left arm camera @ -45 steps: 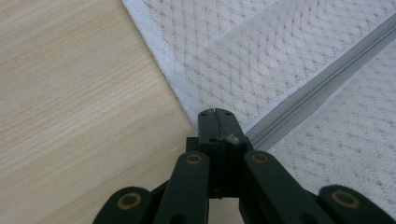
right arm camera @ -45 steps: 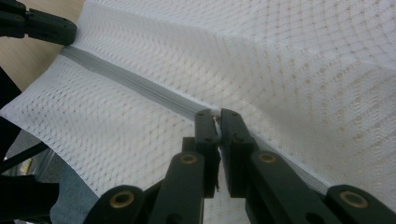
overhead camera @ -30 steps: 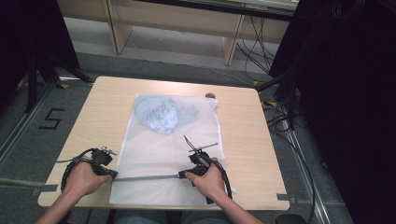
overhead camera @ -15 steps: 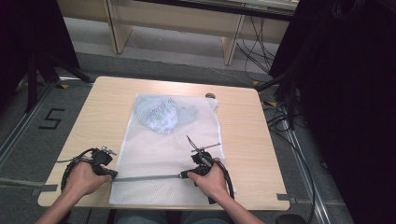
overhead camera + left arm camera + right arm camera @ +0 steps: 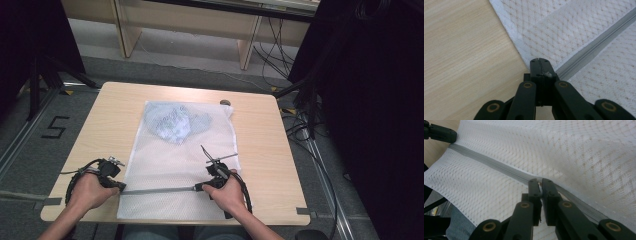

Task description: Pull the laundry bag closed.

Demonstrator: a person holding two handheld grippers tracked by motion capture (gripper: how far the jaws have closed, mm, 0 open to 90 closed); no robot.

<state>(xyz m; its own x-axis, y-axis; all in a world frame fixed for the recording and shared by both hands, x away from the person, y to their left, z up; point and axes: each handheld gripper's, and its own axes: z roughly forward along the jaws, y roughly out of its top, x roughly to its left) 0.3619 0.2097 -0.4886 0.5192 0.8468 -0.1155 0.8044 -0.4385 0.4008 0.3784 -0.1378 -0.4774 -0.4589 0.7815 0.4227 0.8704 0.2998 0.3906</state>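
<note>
Mesh bag (image 5: pixel 175 165) unmoved — both grippers stay clamped on zipper (image 5: pixel 157 190).

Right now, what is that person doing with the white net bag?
A person holds a gripper in each hand and works on the zip of a white mesh bag lying flat on the table. The left gripper is shut on the bag's edge at the zip's end. The right gripper is shut on something small and pale at the zip, likely its pull. A bluish cloth sits inside the bag.

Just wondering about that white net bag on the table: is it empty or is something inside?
Not empty. The white mesh zip bag lies flat on the wooden table, with a crumpled pale blue cloth showing through its far end.
</note>
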